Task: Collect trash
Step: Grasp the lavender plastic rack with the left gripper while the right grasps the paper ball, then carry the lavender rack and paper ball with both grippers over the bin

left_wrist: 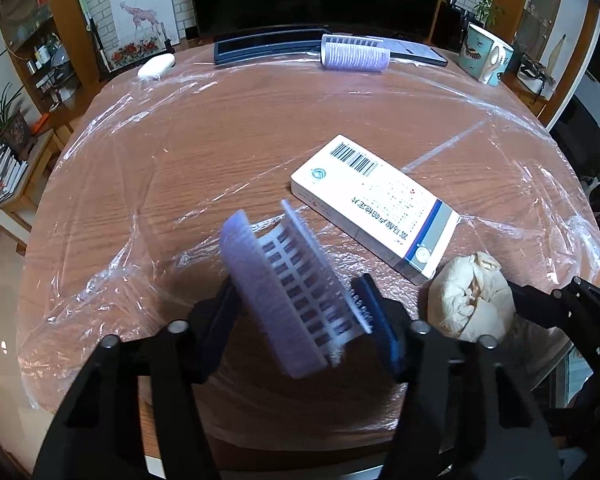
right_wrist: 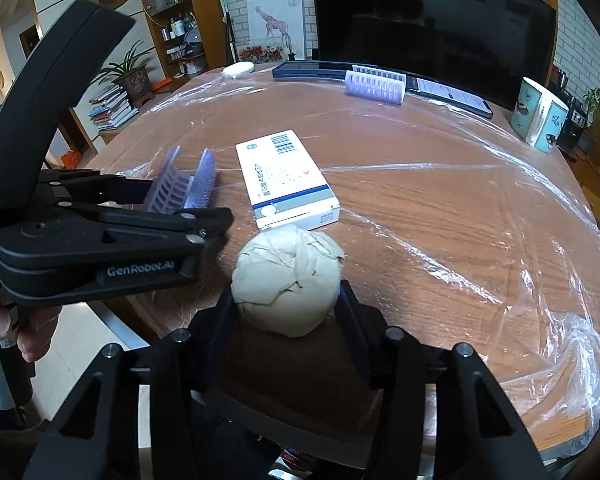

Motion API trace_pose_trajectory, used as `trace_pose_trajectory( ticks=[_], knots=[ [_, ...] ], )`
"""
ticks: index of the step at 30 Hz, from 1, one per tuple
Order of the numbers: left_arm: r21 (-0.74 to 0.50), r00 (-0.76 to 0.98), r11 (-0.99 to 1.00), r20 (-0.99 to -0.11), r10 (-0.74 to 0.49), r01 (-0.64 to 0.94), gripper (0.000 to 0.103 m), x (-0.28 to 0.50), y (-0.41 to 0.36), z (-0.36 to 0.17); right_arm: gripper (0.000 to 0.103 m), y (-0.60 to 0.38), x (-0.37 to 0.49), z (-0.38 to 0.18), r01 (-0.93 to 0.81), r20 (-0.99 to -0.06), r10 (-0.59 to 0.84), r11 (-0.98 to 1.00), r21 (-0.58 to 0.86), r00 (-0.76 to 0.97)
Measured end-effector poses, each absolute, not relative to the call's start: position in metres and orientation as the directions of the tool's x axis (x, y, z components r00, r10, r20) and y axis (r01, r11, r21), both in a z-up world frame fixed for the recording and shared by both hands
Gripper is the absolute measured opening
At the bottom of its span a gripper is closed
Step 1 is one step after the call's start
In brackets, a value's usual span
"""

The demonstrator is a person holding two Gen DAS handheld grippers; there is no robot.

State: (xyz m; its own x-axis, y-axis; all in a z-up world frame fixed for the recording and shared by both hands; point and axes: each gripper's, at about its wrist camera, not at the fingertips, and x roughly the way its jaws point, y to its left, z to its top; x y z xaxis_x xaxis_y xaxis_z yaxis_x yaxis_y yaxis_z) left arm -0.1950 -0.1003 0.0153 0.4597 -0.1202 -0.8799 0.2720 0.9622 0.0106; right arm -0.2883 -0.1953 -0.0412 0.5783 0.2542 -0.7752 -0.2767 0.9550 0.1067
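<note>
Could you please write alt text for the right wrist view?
The right gripper clamps a crumpled paper ball at the near edge of a plastic-covered wooden table. Beyond it lies a white medicine box; at left, the left gripper holds a purple plastic piece.

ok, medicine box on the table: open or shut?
Shut, as far as visible. The medicine box lies flat on the plastic-covered table, and the end flap facing the right wrist camera sits flush; the far end cannot be judged.

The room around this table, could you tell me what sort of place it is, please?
Most likely a home living room: a large dark television behind the plastic-covered wooden table, a giraffe painting against the brick wall, and cluttered shelves.
</note>
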Motion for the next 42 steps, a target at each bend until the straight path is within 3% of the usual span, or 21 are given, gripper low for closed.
trace_pose_trajectory(
  ticks=[12,42],
  knots=[
    [-0.019,0.477,0.956,-0.864,-0.164,0.294,0.050,-0.205,-0.098,0.025,0.049,-0.217,-0.290,-0.029,-0.221,-0.760,0.244,0.966,0.134,0.602],
    [-0.044,0.520,0.948,-0.828,-0.211,0.314,0.049,-0.245,-0.104,0.053,0.049,-0.252,-0.322,-0.015,-0.175,-0.739,0.242,0.970,0.169,0.628]
  ],
)
